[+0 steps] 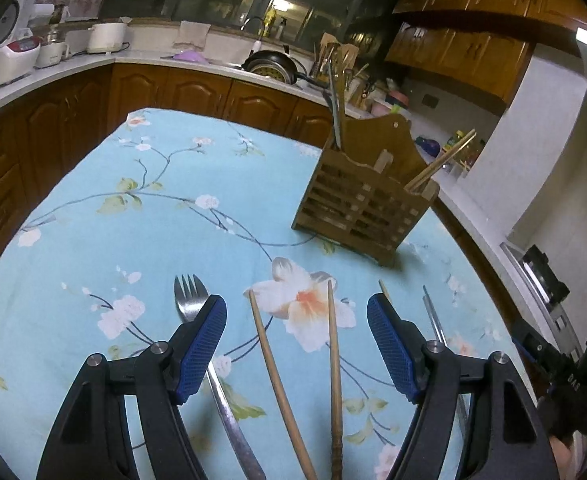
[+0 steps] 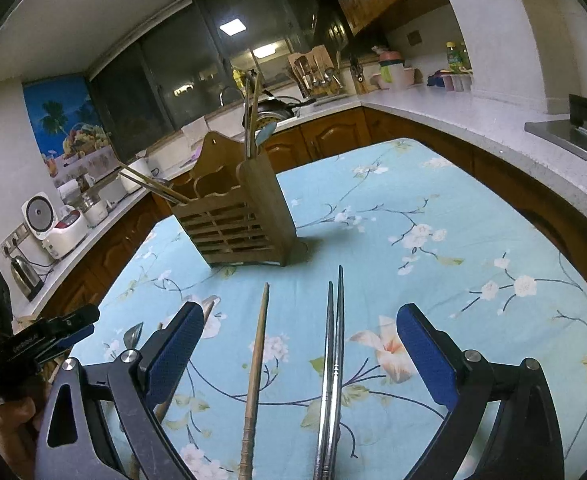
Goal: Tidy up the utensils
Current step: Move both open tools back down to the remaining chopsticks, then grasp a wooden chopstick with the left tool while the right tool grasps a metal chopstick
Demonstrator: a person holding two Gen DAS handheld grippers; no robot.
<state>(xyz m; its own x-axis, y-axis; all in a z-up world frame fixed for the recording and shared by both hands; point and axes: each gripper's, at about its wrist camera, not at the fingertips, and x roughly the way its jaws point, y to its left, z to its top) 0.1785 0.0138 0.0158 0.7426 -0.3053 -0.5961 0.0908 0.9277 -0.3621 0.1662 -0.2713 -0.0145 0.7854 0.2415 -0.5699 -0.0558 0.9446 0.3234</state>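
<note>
Left gripper: jaws wide apart, nothing gripped, hovering over 2 wooden chopsticks on the desk; a fork lies just left of them. Right gripper: jaws also apart, over a pair of metal chopsticks w/ a turned wooden chopstick to their left. Far side of both, a slatted wooden utensil holder stands upright on the blue floral cloth, a few utensils already in it. Beyond: white kitchen counters, brown cabinets, rice cooker far left, dark window.
</note>
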